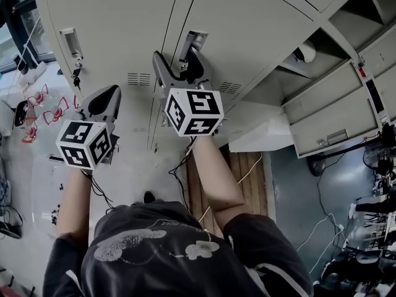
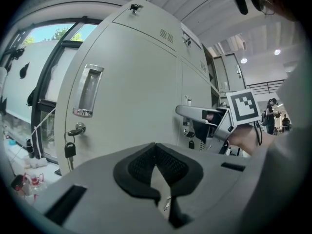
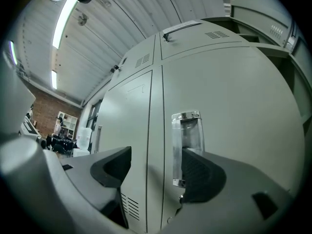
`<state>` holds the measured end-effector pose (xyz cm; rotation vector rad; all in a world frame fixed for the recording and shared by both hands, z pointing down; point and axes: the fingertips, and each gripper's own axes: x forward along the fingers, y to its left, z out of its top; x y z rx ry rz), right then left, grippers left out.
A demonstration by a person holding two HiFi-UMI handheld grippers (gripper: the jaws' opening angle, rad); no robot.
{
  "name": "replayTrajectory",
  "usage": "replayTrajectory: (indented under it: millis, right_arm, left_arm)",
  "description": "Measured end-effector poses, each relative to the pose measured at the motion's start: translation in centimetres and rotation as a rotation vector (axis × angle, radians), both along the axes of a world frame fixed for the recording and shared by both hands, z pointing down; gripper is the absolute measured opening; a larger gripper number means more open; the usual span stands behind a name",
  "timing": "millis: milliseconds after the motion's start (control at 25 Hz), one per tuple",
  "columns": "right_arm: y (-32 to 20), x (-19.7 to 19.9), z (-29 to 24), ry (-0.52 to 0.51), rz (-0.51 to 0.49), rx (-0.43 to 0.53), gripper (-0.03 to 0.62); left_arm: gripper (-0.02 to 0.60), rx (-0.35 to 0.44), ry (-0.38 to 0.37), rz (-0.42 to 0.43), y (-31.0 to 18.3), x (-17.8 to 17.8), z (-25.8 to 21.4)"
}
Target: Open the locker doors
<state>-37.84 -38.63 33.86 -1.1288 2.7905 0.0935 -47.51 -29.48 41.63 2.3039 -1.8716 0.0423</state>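
Grey lockers, right claw spread at handle

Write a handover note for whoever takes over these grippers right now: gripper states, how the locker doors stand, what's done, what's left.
Left gripper: fingers together, empty, held off the left door. Its left handle is untouched, and keys hang at the lock.
Right gripper: fingers apart, one finger at the recessed handle of the next door, not closed on it.
Done: nothing; both doors are shut.
Left: likely hook that handle, pull the door open, then the others.
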Motion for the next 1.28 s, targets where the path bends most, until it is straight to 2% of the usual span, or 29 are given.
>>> replayTrajectory:
  millis: [200,400,640,720,800,920,1040,1280]
  right_arm:
    - [0.1,0.0,0.1,0.013,0.012,-0.032,0.322]
    - [0.7,0.2,0.2,0.032,0.068,-0.057,0.322]
    - [1.8,1.0,0.2,0.049,0.236,-0.057,0.321]
    - [1.9,1.7,0.2,0.049,0.308,-0.065,0.293]
    - [2.1,2.5,0.2,0.045,0.372,-0.077,0.233]
    - [2.6,3.2,0.2,0.042,0.427,-0.087,0.214]
    - [3.1,4.3,0.2,0.039,0.48,-0.097,0.164]
    - [4.0,5.2,0.0,0.03,0.484,-0.096,0.149]
  left_arm:
    - [0.009,-0.001,-0.007,0.019,0.0,0.3,0.1]
    - [0.009,0.006,-0.006,0.082,-0.3,0.6,-0.3]
    - [0.009,-0.01,-0.01,0.181,0.4,0.8,0.0]
    - [0.009,-0.01,-0.006,0.203,0.8,0.5,0.0]
    - [0.009,-0.008,-0.003,0.22,1.2,0.2,-0.1]
    - [0.009,-0.004,-0.001,0.246,1.7,-0.1,-0.2]
    - [0.009,0.003,-0.005,0.279,2.3,0.3,-0.4]
    - [0.009,0.018,-0.02,0.344,3.6,1.4,-1.2]
